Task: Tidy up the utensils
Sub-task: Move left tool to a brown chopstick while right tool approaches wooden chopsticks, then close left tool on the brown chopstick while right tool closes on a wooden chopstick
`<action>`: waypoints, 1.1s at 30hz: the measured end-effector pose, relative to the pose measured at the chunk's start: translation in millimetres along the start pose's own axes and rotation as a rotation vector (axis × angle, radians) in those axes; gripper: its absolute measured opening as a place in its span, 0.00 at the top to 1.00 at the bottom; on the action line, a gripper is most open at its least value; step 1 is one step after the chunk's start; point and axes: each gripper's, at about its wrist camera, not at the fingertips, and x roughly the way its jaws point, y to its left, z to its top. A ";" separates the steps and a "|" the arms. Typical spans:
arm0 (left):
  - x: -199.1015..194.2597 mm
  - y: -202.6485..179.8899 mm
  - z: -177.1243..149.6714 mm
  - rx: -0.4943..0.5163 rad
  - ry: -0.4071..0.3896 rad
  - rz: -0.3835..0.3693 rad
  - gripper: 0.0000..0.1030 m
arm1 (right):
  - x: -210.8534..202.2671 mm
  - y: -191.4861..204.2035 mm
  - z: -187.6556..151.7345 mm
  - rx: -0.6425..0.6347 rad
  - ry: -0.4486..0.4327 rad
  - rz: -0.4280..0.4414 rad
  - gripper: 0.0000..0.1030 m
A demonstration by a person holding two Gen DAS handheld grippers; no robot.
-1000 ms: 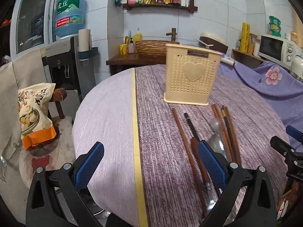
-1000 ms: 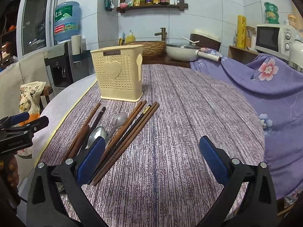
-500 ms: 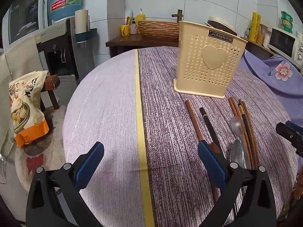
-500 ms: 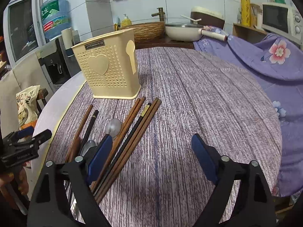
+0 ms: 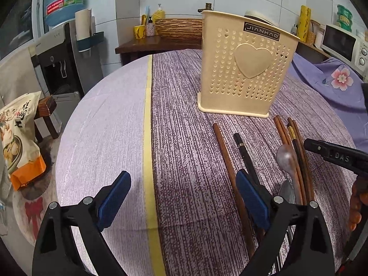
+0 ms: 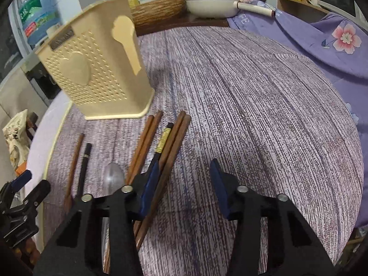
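A cream perforated utensil holder [image 5: 247, 65] with a heart stands upright on the purple tablecloth; it also shows in the right wrist view [image 6: 96, 76]. In front of it lie several brown and black chopsticks [image 6: 170, 142] and a metal spoon [image 6: 112, 177], side by side; the chopsticks [image 5: 224, 151] and spoon [image 5: 285, 156] also show in the left wrist view. My left gripper [image 5: 182, 200] is open and empty, low over the cloth left of the utensils. My right gripper [image 6: 184, 184] is open and empty, low over the near ends of the right chopsticks, its left finger [image 6: 149, 188] just above them.
A yellow stripe [image 5: 148, 138] runs down the cloth. A floral purple cloth [image 6: 333, 36] covers the right. A snack bag [image 5: 18, 138] sits on a stool left of the table. A pan [image 6: 211, 5] and basket [image 6: 158, 11] stand on the counter behind.
Both grippers have moved forward and lower toward the utensils and holder. The right gripper has tilted, shifted left over the chopsticks, and its jaws have narrowed somewhat.
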 end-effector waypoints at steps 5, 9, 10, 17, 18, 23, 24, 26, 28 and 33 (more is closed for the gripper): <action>5.9 -1.8 4.2 0.006 0.006 0.005 0.15 | 7.8 -1.0 11.4 0.024 0.013 -0.003 0.67; 11.0 -3.3 4.9 0.007 0.016 0.004 0.16 | 13.9 0.8 22.3 0.032 0.036 0.008 0.70; 12.2 -3.3 5.4 0.005 0.018 0.005 0.16 | 15.8 1.4 25.4 0.025 0.034 -0.003 0.70; 14.8 -0.3 8.1 0.008 0.021 0.013 0.17 | 20.6 -12.2 36.5 0.044 0.066 0.016 0.80; 15.0 0.8 8.6 0.003 0.020 0.012 0.17 | 20.5 -12.4 37.2 0.042 0.072 0.018 0.80; 15.1 1.1 10.7 -0.005 0.017 0.007 0.17 | 21.7 -9.1 40.3 0.040 0.094 0.000 0.80; 15.4 -0.1 11.5 0.000 0.017 0.009 0.17 | 22.8 -5.2 40.9 0.036 0.103 0.008 0.80; 16.4 -2.9 14.3 0.005 0.017 0.006 0.17 | 24.7 1.7 42.3 0.016 0.108 -0.003 0.80; 18.0 -4.2 19.3 0.003 0.020 -0.004 0.17 | 25.5 8.7 41.2 -0.011 0.101 -0.029 0.80; 27.6 -13.5 35.9 0.001 0.048 -0.029 0.27 | 25.1 11.7 38.1 -0.020 0.088 -0.040 0.80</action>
